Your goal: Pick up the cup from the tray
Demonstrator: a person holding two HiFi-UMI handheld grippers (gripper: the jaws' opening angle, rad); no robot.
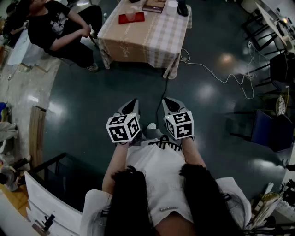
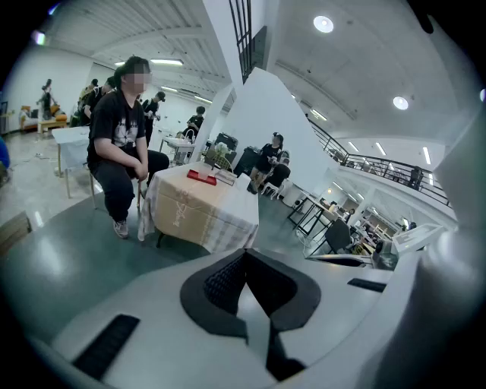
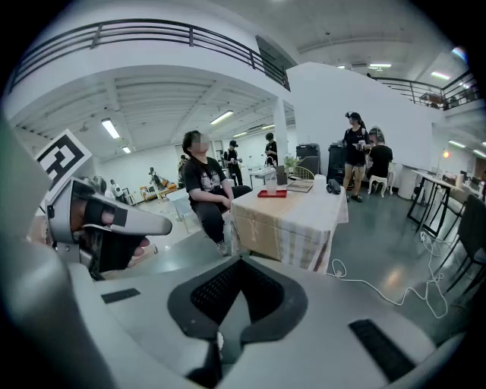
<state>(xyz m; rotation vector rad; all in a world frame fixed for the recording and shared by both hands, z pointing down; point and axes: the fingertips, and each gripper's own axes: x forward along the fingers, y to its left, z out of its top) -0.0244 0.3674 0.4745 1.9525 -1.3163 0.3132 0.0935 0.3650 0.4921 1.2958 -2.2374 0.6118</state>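
Observation:
A pale cup [image 1: 131,14] stands on a red tray [image 1: 138,19] on the far table [image 1: 156,37], which wears a checked cloth. In the right gripper view the cup [image 3: 271,185] and tray [image 3: 281,194] look small and distant; the left gripper view shows the tray [image 2: 201,177] too. I hold both grippers close to my body, well short of the table. The left gripper [image 1: 132,103] is shut with nothing in it, jaws meeting at their tips. Beside it the right gripper [image 1: 168,102] is shut and empty as well, and both point toward the table.
A person in black [image 1: 60,30] sits at the table's left corner. A book [image 1: 154,5] and a dark object [image 1: 182,8] lie on the table. A white cable [image 1: 216,73] runs over the dark floor. Chairs [image 1: 272,129] stand at the right, a wooden board [image 1: 37,133] at the left.

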